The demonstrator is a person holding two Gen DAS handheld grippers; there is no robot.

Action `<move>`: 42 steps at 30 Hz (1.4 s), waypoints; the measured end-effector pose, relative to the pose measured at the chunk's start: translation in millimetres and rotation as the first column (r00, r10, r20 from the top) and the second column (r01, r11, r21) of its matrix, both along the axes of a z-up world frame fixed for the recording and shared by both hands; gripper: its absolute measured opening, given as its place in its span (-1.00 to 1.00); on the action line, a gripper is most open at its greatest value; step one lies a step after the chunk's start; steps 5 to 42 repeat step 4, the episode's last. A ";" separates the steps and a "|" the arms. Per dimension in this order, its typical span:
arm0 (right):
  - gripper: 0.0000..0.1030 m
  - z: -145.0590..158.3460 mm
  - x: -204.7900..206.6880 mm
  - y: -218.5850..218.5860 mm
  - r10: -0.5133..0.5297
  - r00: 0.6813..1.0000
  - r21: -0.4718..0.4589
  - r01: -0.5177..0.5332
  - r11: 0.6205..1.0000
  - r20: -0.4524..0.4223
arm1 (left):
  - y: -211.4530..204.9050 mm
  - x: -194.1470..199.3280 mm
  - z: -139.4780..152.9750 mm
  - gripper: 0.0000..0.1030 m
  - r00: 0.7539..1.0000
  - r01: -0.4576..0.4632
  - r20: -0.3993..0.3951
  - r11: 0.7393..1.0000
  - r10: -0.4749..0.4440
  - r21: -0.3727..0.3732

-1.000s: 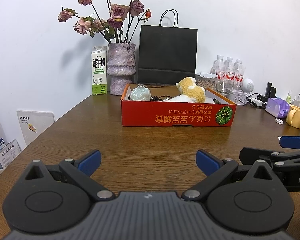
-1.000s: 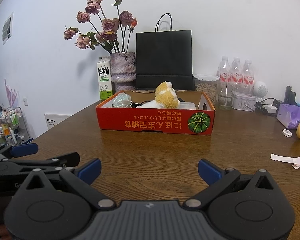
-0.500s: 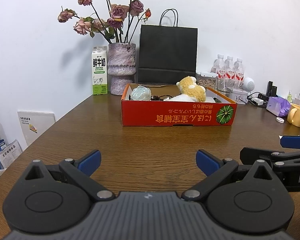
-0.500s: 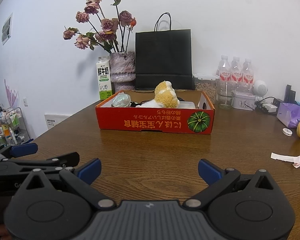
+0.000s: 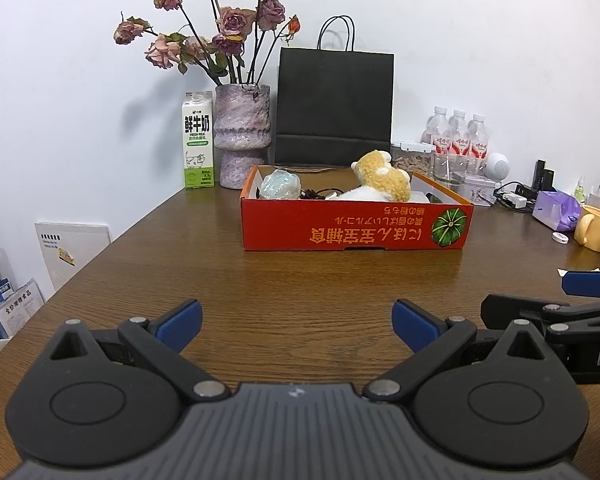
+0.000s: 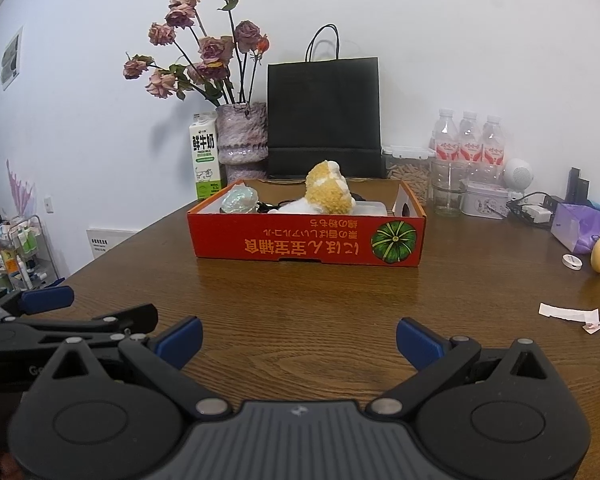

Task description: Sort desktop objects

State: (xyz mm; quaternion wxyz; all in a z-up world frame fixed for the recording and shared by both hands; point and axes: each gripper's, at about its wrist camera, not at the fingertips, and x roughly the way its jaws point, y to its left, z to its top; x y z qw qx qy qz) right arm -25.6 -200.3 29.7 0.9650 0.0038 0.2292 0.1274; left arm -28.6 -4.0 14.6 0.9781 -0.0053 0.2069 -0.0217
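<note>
A red cardboard box point(image 5: 356, 232) point(image 6: 306, 240) stands on the brown wooden table point(image 5: 300, 280) ahead of both grippers. In it lie a yellow and white plush toy point(image 5: 382, 180) point(image 6: 328, 194), a shiny pale green lump point(image 5: 278, 186) point(image 6: 238, 200) and black cables. My left gripper point(image 5: 296, 322) is open and empty, low over the table well short of the box. My right gripper point(image 6: 298, 338) is open and empty, alongside it to the right. Each gripper shows at the edge of the other's view.
Behind the box stand a milk carton point(image 5: 197, 140), a vase of dried roses point(image 5: 242, 136) and a black paper bag point(image 5: 334, 106). At the right are water bottles point(image 6: 470, 140), a yellow mug point(image 5: 592, 228), a purple pouch point(image 6: 578, 226) and paper scraps point(image 6: 572, 314).
Both views have shifted very slightly; the box sits a touch further right in the left wrist view. Both grippers stay open and empty.
</note>
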 end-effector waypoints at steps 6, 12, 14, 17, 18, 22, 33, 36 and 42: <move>1.00 -0.7 0.3 0.6 0.000 1.000 -0.002 0.000 1.000 -0.003 | 0.1 -0.7 -1.2 1.00 1.000 -0.003 -0.004 1.000 0.003 -0.001; 1.00 -0.7 0.3 0.6 0.000 1.000 -0.002 0.000 1.000 -0.003 | 0.1 -0.7 -1.2 1.00 1.000 -0.003 -0.004 1.000 0.003 -0.001; 1.00 -0.7 0.3 0.6 0.000 1.000 -0.002 0.000 1.000 -0.003 | 0.1 -0.7 -1.2 1.00 1.000 -0.003 -0.004 1.000 0.003 -0.001; 1.00 -0.7 0.3 0.6 0.000 1.000 -0.002 0.000 1.000 -0.003 | 0.1 -0.7 -1.2 1.00 1.000 -0.003 -0.004 1.000 0.003 -0.001; 1.00 -0.7 0.3 0.6 0.000 1.000 -0.002 0.000 1.000 -0.003 | 0.1 -0.7 -1.2 1.00 1.000 -0.003 -0.004 1.000 0.003 -0.001; 1.00 -0.7 0.3 0.6 0.000 1.000 -0.002 0.000 1.000 -0.003 | 0.1 -0.7 -1.2 1.00 1.000 -0.003 -0.004 1.000 0.003 -0.001; 1.00 -0.7 0.3 0.6 0.000 1.000 -0.002 0.000 1.000 -0.003 | 0.1 -0.7 -1.2 1.00 1.000 -0.003 -0.004 1.000 0.003 -0.001; 1.00 -0.7 0.3 0.6 0.000 1.000 -0.002 0.000 1.000 -0.003 | 0.1 -0.7 -1.2 1.00 1.000 -0.003 -0.004 1.000 0.003 -0.001; 1.00 -0.7 0.3 0.6 0.000 1.000 -0.002 0.000 1.000 -0.003 | 0.1 -0.7 -1.2 1.00 1.000 -0.003 -0.004 1.000 0.003 -0.001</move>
